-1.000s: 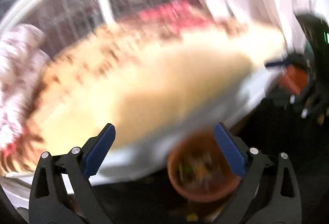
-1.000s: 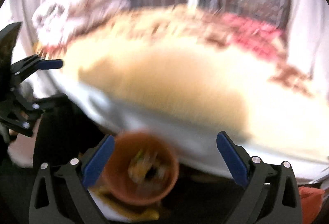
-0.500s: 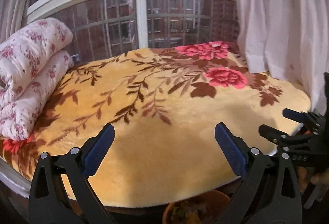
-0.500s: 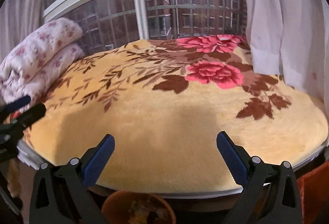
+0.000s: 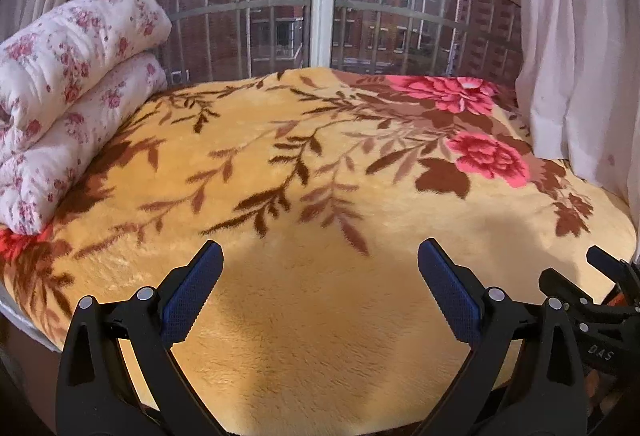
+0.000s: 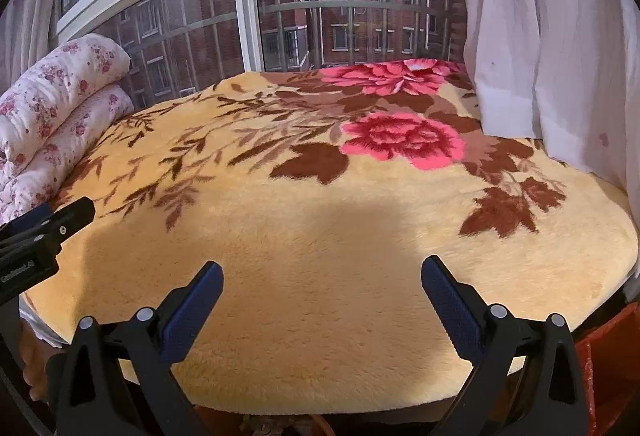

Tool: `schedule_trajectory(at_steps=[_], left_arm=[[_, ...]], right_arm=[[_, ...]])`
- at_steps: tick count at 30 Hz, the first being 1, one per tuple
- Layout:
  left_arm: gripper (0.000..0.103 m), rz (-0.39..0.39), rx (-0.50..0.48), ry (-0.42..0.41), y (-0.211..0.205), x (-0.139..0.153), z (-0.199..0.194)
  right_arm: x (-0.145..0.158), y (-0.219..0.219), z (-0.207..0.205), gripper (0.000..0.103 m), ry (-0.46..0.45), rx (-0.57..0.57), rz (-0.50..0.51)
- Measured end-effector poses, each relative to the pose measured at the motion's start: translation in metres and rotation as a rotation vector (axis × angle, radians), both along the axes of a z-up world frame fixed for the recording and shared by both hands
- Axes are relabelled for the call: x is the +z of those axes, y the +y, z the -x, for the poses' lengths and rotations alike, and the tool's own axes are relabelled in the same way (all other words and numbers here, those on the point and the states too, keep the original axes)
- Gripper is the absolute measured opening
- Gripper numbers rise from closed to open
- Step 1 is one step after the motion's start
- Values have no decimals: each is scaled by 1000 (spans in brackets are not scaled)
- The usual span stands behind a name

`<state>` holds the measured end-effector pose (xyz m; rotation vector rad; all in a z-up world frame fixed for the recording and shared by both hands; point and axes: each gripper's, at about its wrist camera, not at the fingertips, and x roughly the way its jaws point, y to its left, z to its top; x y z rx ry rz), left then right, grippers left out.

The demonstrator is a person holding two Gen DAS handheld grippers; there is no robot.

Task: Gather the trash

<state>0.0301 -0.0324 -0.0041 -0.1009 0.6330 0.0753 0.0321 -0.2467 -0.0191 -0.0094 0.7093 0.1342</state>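
Left wrist view: the left tongs [image 5: 320, 272] hang apart and empty over the near edge of the bed [image 5: 320, 336], with the right tongs [image 6: 322, 286] level beside them, also apart and empty — likely a pause to scan for trash. None shows on the yellow flowered blanket [image 6: 280, 236]. Below the bed's edge, the rim of a brown pot [image 6: 280, 426] peeks out with unclear scraps inside — possibly the trash. Farther off, a folded floral quilt [image 5: 68, 96] lies by the window [image 5: 320, 16].
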Motion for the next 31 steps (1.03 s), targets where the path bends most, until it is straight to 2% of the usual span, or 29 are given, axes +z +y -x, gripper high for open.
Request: schedule_trajectory(at_steps=[10, 14, 16, 18, 22, 26, 31], left_arm=[[95, 36, 23, 44, 10, -14, -9], [95, 21, 71, 41, 12, -14, -10], [96, 43, 83, 45, 16, -15, -12], [96, 59, 83, 45, 18, -15, -12], [96, 43, 78, 38, 15, -14, -12], [96, 80, 69, 73, 17, -15, -16], [96, 77, 80, 73, 20, -17, -21]], right_arm=[[-12, 6, -8, 98, 33, 8, 10], [-14, 9, -8, 98, 37, 13, 16], [-13, 9, -8, 98, 36, 14, 12], [-13, 9, -8, 98, 35, 13, 13], [-13, 10, -9, 98, 40, 13, 17], [-13, 10, -11, 98, 42, 15, 18], [-10, 11, -14, 98, 36, 13, 30]])
